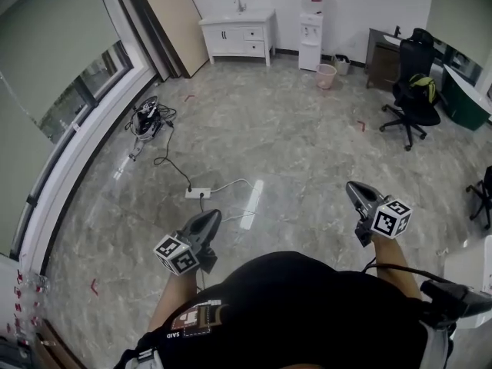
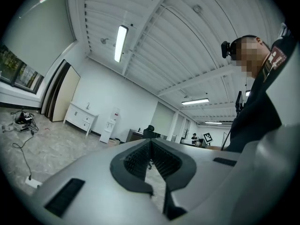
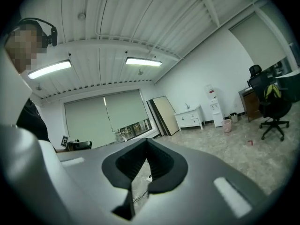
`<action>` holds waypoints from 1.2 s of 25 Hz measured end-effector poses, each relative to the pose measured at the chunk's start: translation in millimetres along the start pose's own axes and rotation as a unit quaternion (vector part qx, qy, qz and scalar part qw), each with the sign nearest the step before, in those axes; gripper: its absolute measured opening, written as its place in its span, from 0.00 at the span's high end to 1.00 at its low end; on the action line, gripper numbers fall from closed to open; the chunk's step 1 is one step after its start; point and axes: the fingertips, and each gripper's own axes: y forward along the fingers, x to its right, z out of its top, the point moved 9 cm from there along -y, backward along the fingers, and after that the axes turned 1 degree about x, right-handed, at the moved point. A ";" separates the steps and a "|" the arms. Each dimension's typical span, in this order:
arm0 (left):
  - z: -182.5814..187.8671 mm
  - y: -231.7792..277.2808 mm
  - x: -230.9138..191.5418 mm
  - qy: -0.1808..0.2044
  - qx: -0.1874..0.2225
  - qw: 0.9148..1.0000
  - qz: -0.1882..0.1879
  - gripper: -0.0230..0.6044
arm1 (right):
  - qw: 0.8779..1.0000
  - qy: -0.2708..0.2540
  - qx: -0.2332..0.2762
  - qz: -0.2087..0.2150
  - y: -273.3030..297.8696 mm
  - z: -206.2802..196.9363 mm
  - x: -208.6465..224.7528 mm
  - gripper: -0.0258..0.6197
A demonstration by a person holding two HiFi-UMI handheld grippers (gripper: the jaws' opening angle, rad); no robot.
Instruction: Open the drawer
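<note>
Holding nothing on either side: left tongs [image 1: 209, 218] clenched and empty, out over the floor [image 1: 292, 144]. Task not started (my read): the only drawers I can see are in the white cabinet [image 1: 238, 32] at the far wall, apparently all closed and well apart from both tongs. Right tongs [image 1: 354, 191] clenched, empty too. Drawer handles too small to make out; can't tell which drawer is meant.

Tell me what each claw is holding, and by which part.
Nothing is held. The left claw and the right claw are both shut and empty.
</note>
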 end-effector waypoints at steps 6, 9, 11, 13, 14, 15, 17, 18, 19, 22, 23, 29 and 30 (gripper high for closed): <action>0.4 47.7 -51.9 -0.011 -0.013 0.999 -0.041 0.96 | 0.999 -0.001 -0.005 -0.031 32.2 0.9 16.5 0.96; 13.2 69.9 -95.4 -0.018 -0.011 0.998 -0.065 0.96 | 0.998 -0.016 0.003 -0.056 60.0 15.0 19.1 0.96; 20.3 84.8 -130.6 -0.028 -0.011 0.996 -0.083 0.96 | 0.997 -0.011 0.017 -0.077 81.0 23.7 22.5 0.96; 33.4 95.3 -161.6 -0.028 -0.015 0.995 -0.098 0.96 | 0.995 -0.008 0.025 -0.092 104.6 31.9 21.0 0.96; 42.4 99.7 -175.5 -0.024 -0.016 0.994 -0.105 0.96 | 0.995 -0.011 0.026 -0.096 117.7 37.2 19.3 0.96; 51.8 104.1 -189.3 -0.020 -0.018 0.994 -0.109 0.96 | 0.994 -0.014 0.028 -0.100 131.6 43.1 17.9 0.96; 68.8 112.3 -218.4 -0.019 -0.021 0.993 -0.116 0.96 | 0.994 -0.014 0.034 -0.105 161.1 53.0 16.3 0.96; 75.6 115.6 -233.1 -0.020 -0.022 0.993 -0.117 0.96 | 0.994 -0.014 0.035 -0.105 176.3 55.6 15.9 0.96; 81.6 118.4 -246.9 -0.020 -0.023 0.993 -0.118 0.96 | 0.994 -0.014 0.034 -0.106 191.0 56.6 16.0 0.96; 95.6 124.2 -283.9 -0.012 -0.027 0.993 -0.115 0.96 | 0.994 -0.014 0.026 -0.106 231.5 56.4 18.7 0.96; 97.7 125.6 -295.8 -0.013 -0.026 0.993 -0.114 0.96 | 0.994 -0.013 0.021 -0.105 243.8 56.5 20.4 0.96; 102.5 133.7 -344.6 -0.032 -0.015 0.995 -0.094 0.96 | 0.995 -0.022 0.004 -0.098 301.7 77.6 40.6 0.96; 101.6 135.2 -352.8 -0.036 -0.015 0.995 -0.089 0.96 | 0.995 -0.024 0.003 -0.095 311.6 81.0 45.8 0.96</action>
